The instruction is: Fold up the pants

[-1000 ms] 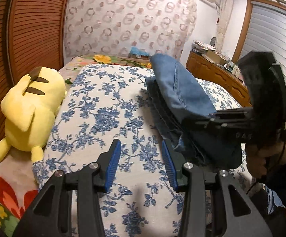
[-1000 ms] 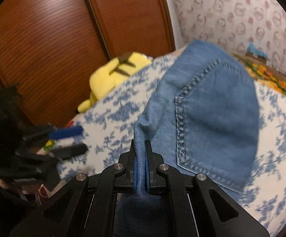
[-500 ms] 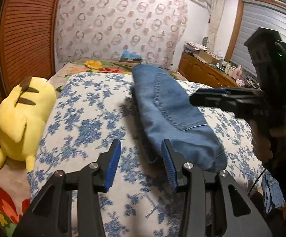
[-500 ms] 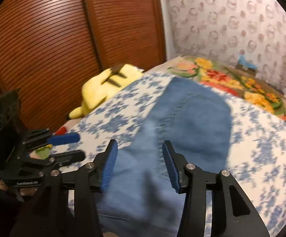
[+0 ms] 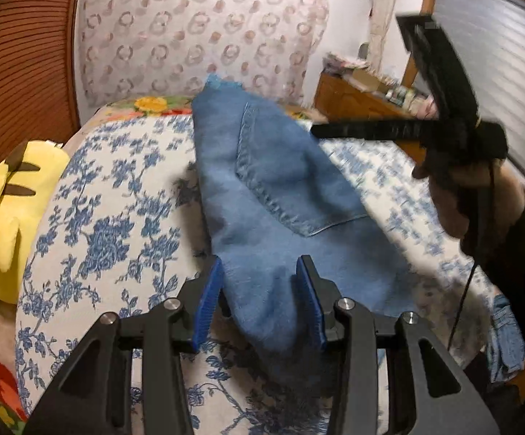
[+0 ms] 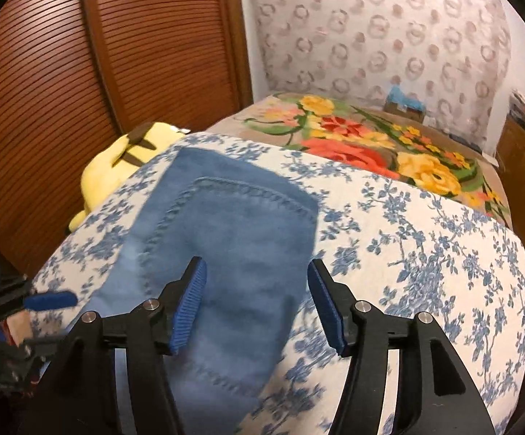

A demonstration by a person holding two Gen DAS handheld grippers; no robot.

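Folded blue denim pants (image 5: 280, 195) lie on the blue-flowered bed cover (image 5: 110, 217), back pocket up. My left gripper (image 5: 260, 302) is open, its blue pads on either side of the pants' near end. My right gripper (image 6: 257, 308) is open and empty, above the near part of the pants (image 6: 226, 239). The right gripper also shows in the left wrist view (image 5: 400, 130), held above the bed at the right. The left gripper's blue fingertip (image 6: 50, 300) shows at the left edge of the right wrist view.
A yellow plush toy (image 5: 4, 217) lies at the bed's left edge by a brown slatted wardrobe (image 6: 99, 72). A bright flowered blanket (image 6: 371, 145) covers the far end. A wooden dresser (image 5: 364, 108) stands to the right.
My right gripper let go of the pants and drew back above them. The pants dropped flat onto the bed. My left gripper moved forward to the pants' near end.
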